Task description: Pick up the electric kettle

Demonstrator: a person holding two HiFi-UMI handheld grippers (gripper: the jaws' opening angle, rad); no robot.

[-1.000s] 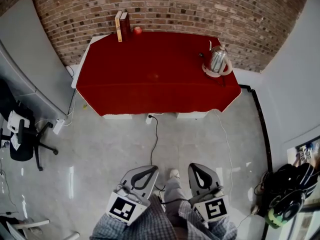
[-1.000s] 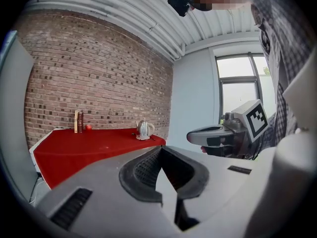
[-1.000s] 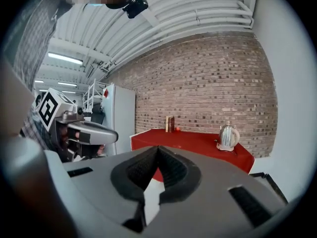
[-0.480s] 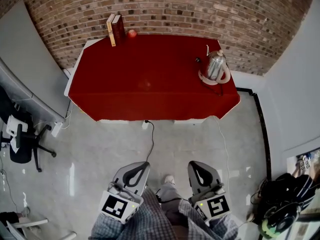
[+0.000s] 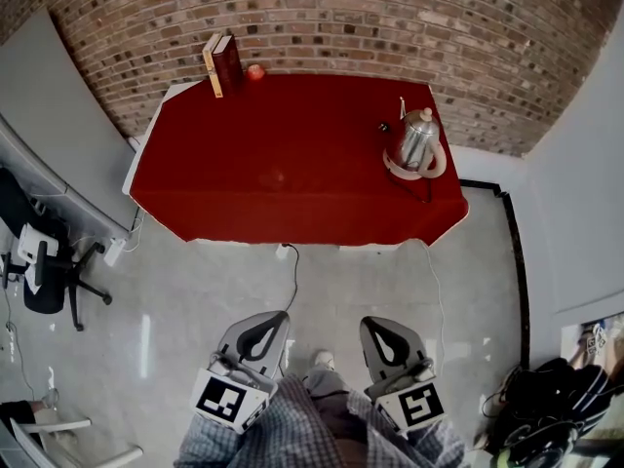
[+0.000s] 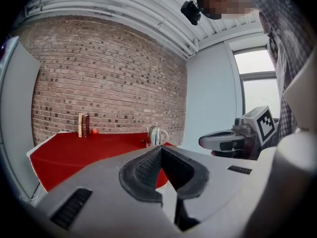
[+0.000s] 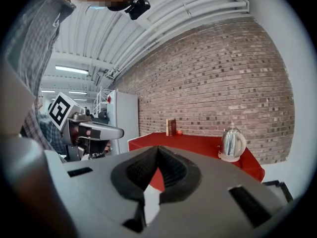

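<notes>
Your left tongs point(image 6: 161, 151) and right tongs point(image 7: 157, 150), ribbed black pads point(image 6: 143, 168) pressed together, grip nothing; the rounded, polished-steel electric kettle point(image 5: 417, 136) stands upright near the red-clothed table's point(image 5: 283, 169) right edge, well apart from both

Bright, even indoor light. Floor point(image 5: 195, 300) is throwing a glare streak at 8 o'clock in head view. Window point(image 6: 257, 88) is blowing out at 3 o'clock in left gripper view. Strip lights point(image 7: 74, 69) are glowing at 10 o'clock in right gripper view. Fisheye is bending the brick wall point(image 5: 341, 18) and corners are vignetting black.
</notes>
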